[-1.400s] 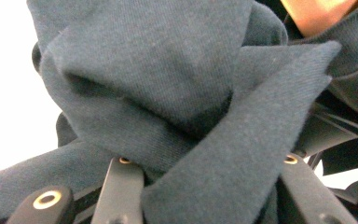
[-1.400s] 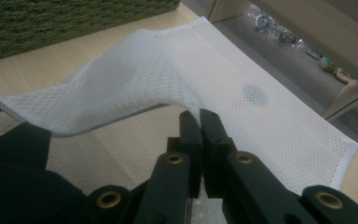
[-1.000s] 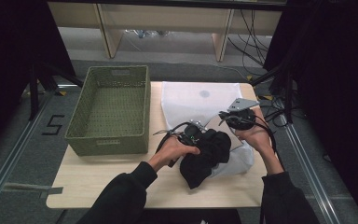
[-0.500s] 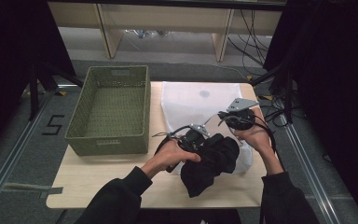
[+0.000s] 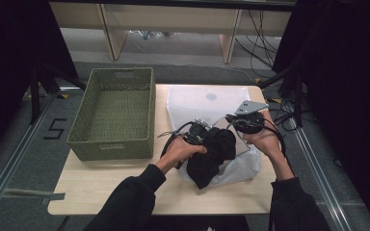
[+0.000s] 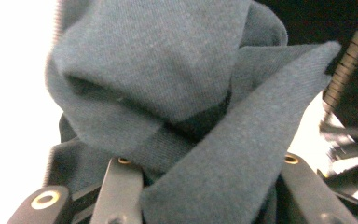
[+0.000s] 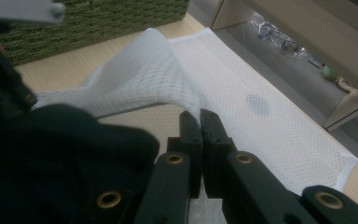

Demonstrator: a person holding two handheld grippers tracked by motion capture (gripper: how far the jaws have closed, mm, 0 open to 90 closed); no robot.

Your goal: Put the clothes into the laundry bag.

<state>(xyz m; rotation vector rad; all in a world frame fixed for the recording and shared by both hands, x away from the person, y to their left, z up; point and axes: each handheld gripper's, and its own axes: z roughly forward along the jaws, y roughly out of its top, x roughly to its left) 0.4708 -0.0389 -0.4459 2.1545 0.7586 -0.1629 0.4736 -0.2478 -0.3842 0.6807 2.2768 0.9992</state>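
Now left gripper (image 5: 203, 136) and clamped dark cloth (image 5: 212, 154) shifted right against mesh bag (image 5: 207, 98), cloth's length hanging toward the person, right gripper (image 7: 200, 122) pinching bag's edge.

black sleeves (image 5: 130, 197), black claws (image 7: 200, 122), brass-looking screws

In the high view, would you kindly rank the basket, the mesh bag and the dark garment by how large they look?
1. Basket and mesh bag: look about alike, and the bag is partly covered, so no ranking.
2. Dark garment: smallest, bunched up.
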